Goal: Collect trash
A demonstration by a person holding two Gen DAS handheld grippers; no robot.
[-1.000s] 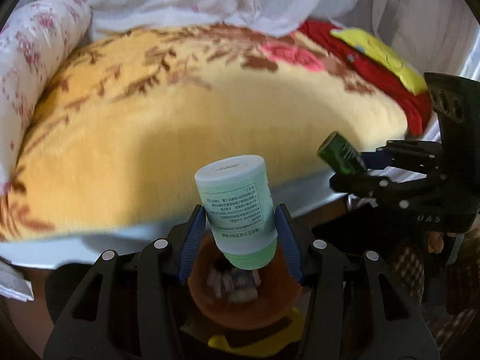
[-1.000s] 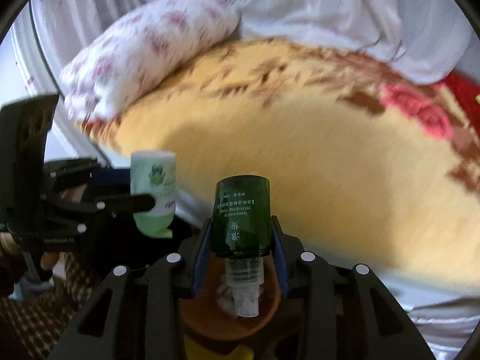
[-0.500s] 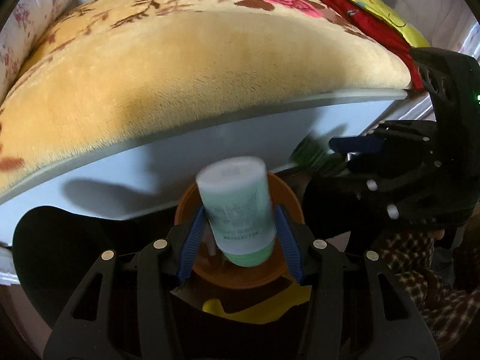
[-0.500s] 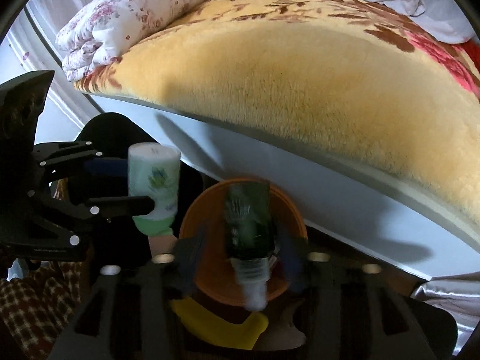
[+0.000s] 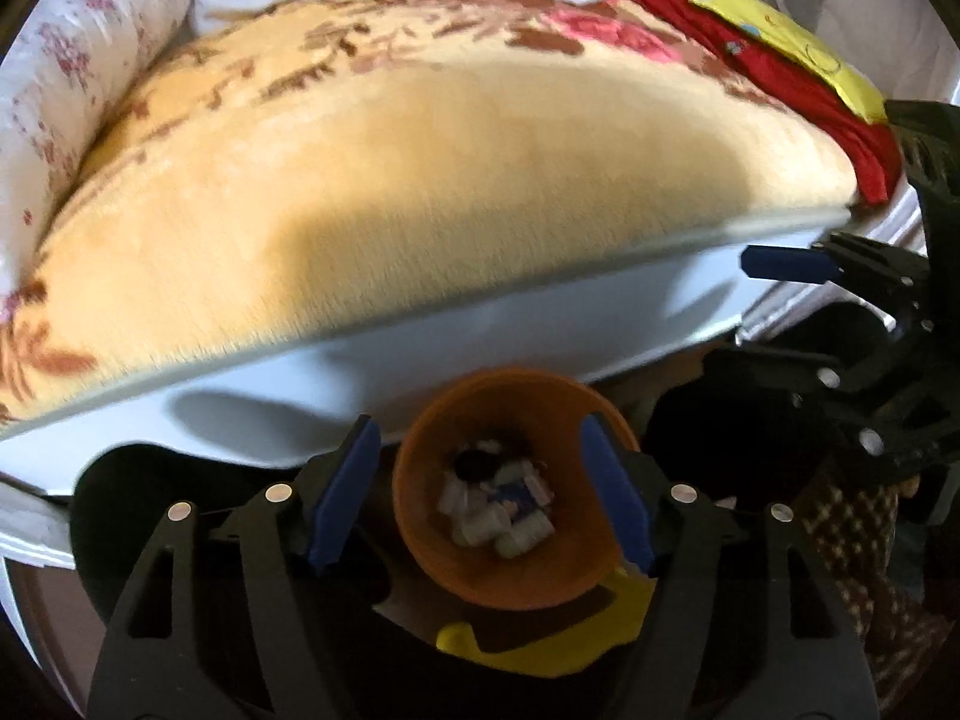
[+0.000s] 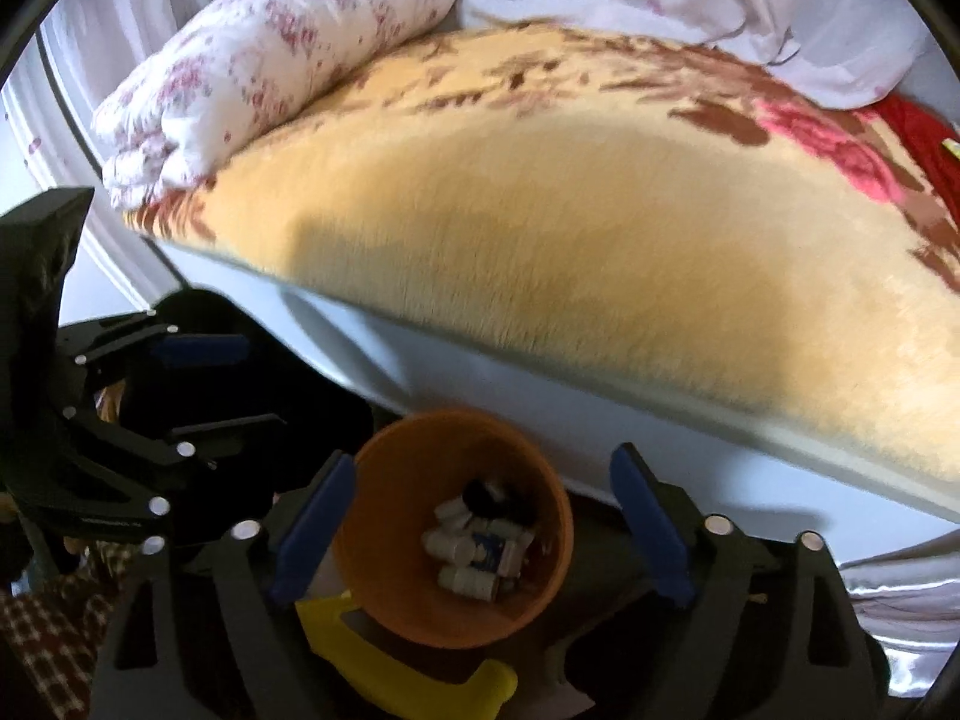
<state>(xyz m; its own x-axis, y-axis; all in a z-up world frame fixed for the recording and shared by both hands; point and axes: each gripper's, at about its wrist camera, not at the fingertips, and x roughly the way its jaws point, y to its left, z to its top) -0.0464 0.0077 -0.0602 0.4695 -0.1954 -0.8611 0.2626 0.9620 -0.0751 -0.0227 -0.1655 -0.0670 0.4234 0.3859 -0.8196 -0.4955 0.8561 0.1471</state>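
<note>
Your left claw [image 5: 480,498] spread, empty, above orange bin [image 5: 420,516]. Your right claw [image 6: 480,525] likewise spread, empty, over same bin [image 6: 540,564]. Small bottles [image 6: 474,546] lie at bin bottom. Left view alone shows red cloth [image 5: 798,96] with yellow item far right; right view shows floral pillow [image 6: 270,66] far left. Bin just beside bed, yellow blanket [image 6: 570,228] on top.
</note>
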